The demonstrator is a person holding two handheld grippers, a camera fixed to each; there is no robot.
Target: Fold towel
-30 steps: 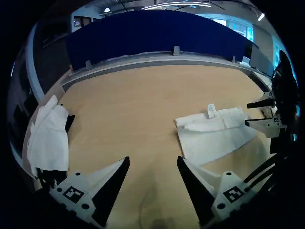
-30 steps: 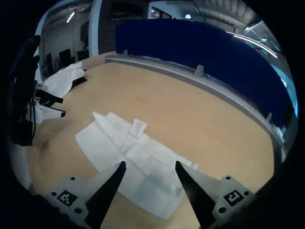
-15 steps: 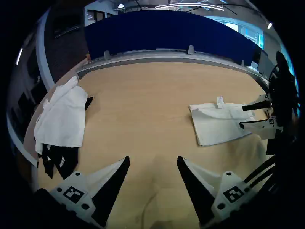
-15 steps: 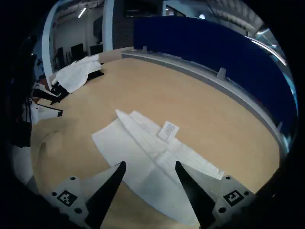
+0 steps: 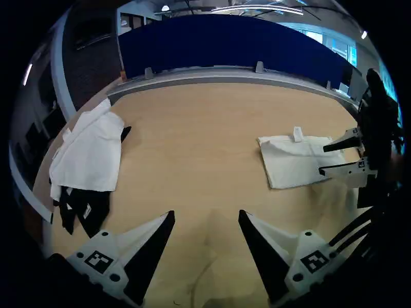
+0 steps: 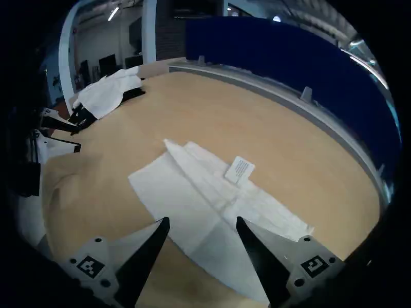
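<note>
Broadly, a pale wooden table runs back to a grey rail and a dark blue partition, with ceiling lights above. A heap of white cloth lies over something black at the table's left edge. The towel lies flat and partly folded, label up, well apart from that heap. The left gripper hovers over bare wood, fingers spread, holding nothing. The right gripper, likewise spread, points at the towel's near edge.
</note>
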